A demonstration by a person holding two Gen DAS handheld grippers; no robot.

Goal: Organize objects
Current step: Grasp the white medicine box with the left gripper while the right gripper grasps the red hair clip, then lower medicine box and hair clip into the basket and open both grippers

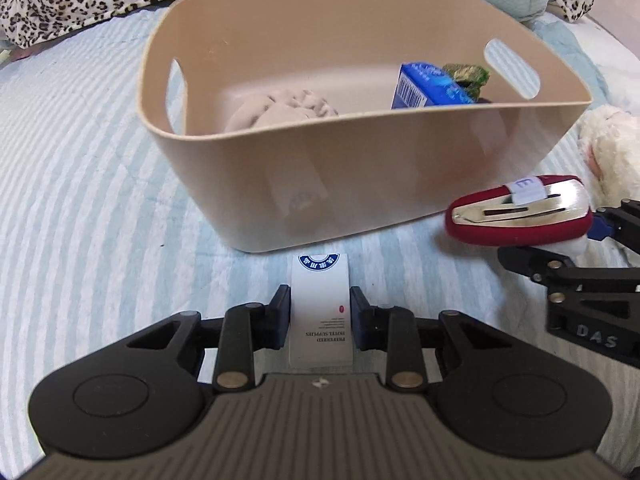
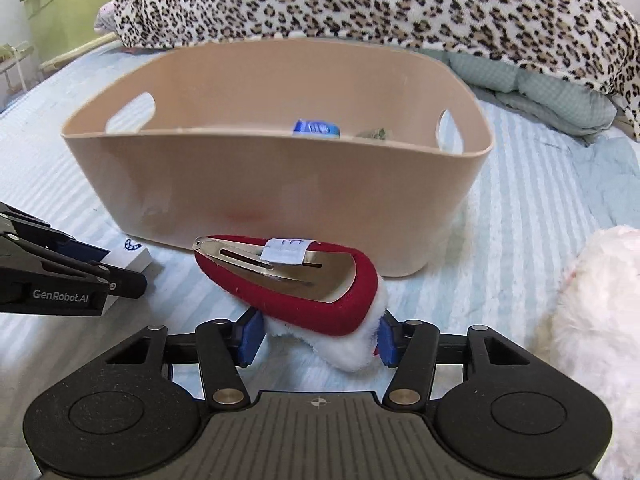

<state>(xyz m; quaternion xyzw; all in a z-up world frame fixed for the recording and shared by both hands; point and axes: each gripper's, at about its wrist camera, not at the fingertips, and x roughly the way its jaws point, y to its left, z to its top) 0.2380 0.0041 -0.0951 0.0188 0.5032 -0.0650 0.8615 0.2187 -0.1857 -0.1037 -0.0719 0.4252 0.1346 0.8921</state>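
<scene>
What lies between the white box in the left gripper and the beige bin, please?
Only bare striped bedsheet separates the white box from the beige bin, seen in the left wrist view.

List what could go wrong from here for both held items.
The right gripper pinches only the white fluffy end of the red hair clip, so it may sag or slip. The left gripper holds the white packet low before the beige bin; its near wall could catch it.
</scene>
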